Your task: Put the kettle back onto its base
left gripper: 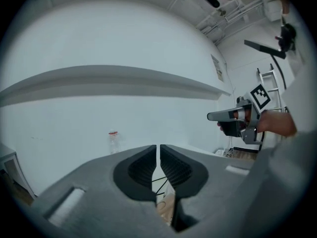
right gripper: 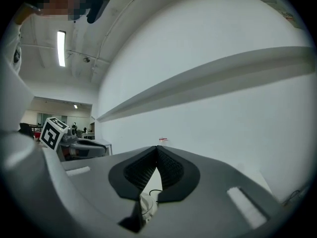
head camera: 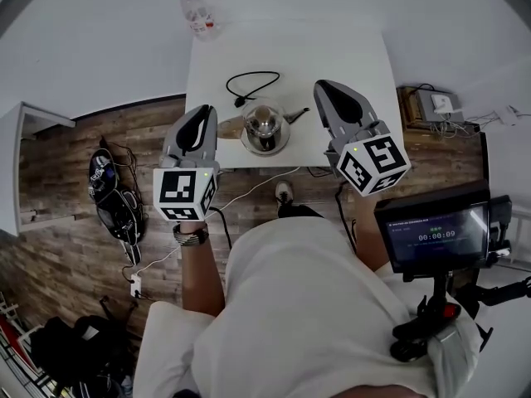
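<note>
A steel kettle [head camera: 265, 128] with a wooden handle pointing left and a spout pointing right stands near the front edge of the white table [head camera: 348, 48]. A black cable [head camera: 253, 85] loops just behind it; I cannot make out a separate base. My left gripper [head camera: 205, 109] hovers just left of the kettle, by the handle, with nothing between its jaws. My right gripper [head camera: 319, 84] hangs to the kettle's right, beyond the spout, also empty. In the left gripper view the left gripper [left gripper: 158, 147] leaves only a thin slit. In the right gripper view the right gripper [right gripper: 157, 148] has its tips together.
A clear plastic bottle [head camera: 197, 7] with a red cap stands at the table's far edge. Dark bags [head camera: 112, 193] and a power strip [head camera: 135, 286] lie on the wooden floor at the left. A small screen [head camera: 436, 235] on a stand is at the right, near a box of electronics [head camera: 431, 106].
</note>
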Demonstrator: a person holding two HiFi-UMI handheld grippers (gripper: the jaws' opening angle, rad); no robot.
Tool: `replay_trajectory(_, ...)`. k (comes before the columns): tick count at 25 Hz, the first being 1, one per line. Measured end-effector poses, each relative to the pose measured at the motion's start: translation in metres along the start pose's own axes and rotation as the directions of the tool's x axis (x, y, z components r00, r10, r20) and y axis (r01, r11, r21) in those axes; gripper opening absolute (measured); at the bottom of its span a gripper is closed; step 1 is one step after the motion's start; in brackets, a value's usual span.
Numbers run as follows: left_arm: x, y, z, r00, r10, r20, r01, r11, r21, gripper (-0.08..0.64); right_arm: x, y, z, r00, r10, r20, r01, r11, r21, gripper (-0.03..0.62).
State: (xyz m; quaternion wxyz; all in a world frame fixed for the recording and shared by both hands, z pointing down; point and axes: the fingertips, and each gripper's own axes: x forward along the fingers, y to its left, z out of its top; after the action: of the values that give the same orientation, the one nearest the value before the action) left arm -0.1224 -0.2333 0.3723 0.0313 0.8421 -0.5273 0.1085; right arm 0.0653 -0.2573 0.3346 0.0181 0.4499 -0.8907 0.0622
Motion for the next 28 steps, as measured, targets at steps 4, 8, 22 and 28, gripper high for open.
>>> replay_trajectory(4,-0.001,-0.003,0.019,0.999,-0.011,0.038,0.01,1.0,0.023,0.018,-0.001,0.002,0.012,1.0,0.008,0.026,-0.007,1.0,-0.013,0.003)
replay_trajectory(8,-0.002,-0.01,0.036,0.997,-0.032,0.068,0.028,0.997,0.066,0.006,-0.004,0.002,0.02,0.999,0.0,0.034,0.001,1.0,-0.028,0.003)
replay_trajectory(22,0.001,-0.018,0.051,0.995,-0.034,0.089,0.02,0.988,0.152,0.006,-0.007,-0.003,0.025,0.999,-0.04,0.011,0.04,0.999,-0.03,0.002)
replay_trajectory(28,0.002,-0.019,0.041,0.997,-0.039,0.065,0.03,0.989,0.143,0.006,-0.007,-0.004,0.021,0.999,-0.041,0.003,0.041,0.999,-0.021,0.002)
